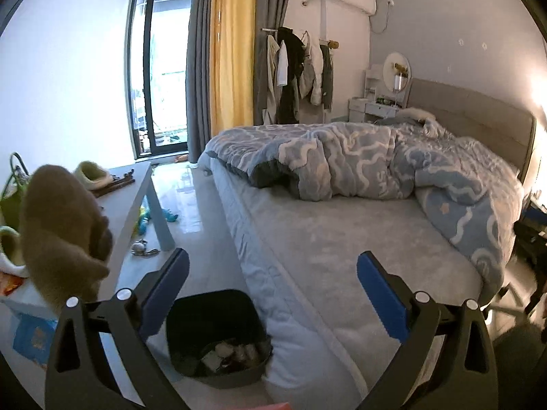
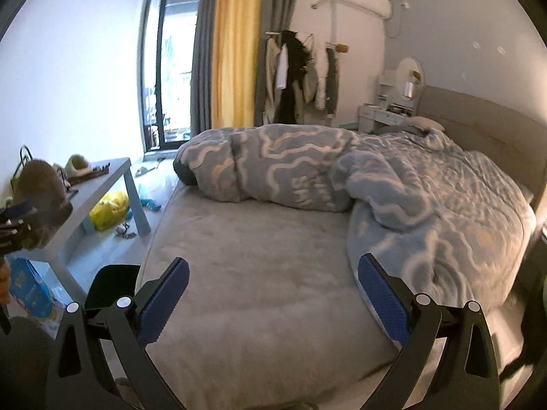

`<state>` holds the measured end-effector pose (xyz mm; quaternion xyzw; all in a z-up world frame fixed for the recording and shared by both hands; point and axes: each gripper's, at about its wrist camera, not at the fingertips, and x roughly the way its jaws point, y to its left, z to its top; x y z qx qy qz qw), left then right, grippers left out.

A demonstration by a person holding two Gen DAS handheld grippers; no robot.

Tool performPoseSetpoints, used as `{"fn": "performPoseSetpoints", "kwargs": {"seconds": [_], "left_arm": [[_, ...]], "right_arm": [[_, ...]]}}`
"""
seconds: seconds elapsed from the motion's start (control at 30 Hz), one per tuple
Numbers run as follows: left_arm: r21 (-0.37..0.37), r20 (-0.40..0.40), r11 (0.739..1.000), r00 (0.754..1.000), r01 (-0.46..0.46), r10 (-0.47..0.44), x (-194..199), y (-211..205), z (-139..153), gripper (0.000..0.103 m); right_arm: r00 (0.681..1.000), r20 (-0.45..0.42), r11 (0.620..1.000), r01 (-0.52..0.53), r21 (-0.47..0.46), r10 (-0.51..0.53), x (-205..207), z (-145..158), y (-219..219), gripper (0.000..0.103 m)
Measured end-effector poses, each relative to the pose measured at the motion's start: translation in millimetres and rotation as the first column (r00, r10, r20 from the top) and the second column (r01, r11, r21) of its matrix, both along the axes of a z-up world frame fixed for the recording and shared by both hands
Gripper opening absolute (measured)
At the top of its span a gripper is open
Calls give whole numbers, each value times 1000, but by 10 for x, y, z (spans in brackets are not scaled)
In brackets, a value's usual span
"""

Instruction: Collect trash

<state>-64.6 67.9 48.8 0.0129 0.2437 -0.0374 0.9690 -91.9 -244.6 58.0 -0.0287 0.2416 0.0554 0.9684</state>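
Trash (image 1: 227, 353) lies in the bottom of the black bin (image 1: 191, 311) on the floor, between the bed (image 1: 342, 239) and the grey counter (image 1: 133, 201); the left claw (image 1: 272, 294) and right claw (image 2: 273, 294) both gape wide, holding nothing

A rumpled blue duvet (image 2: 393, 184) lies on the bed (image 2: 256, 273).

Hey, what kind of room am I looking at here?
A lived-in bedroom, most likely: a large bed with a rumpled blue-and-white duvet, clothes hung on a rack by the curtains, and a small vanity with a round mirror by the headboard.
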Motion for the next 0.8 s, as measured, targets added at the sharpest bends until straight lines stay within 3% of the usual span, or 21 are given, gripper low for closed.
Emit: {"fn": "performPoseSetpoints", "kwargs": {"seconds": [0.27, 0.43, 0.8], "left_arm": [[65, -30, 998, 999, -10, 12, -498, -120, -219, 100], [-26, 5, 998, 999, -52, 52, -671, 14, -154, 100], [4, -15, 999, 999, -43, 43, -724, -89, -237, 100]], "right_arm": [[1000, -9, 999, 22, 34, -22, -575, -191, -325, 100], [1000, 26, 999, -13, 50, 12, -797, -206, -379, 100], [998, 39, 994, -61, 94, 58, -943, -222, -429, 100]]}}
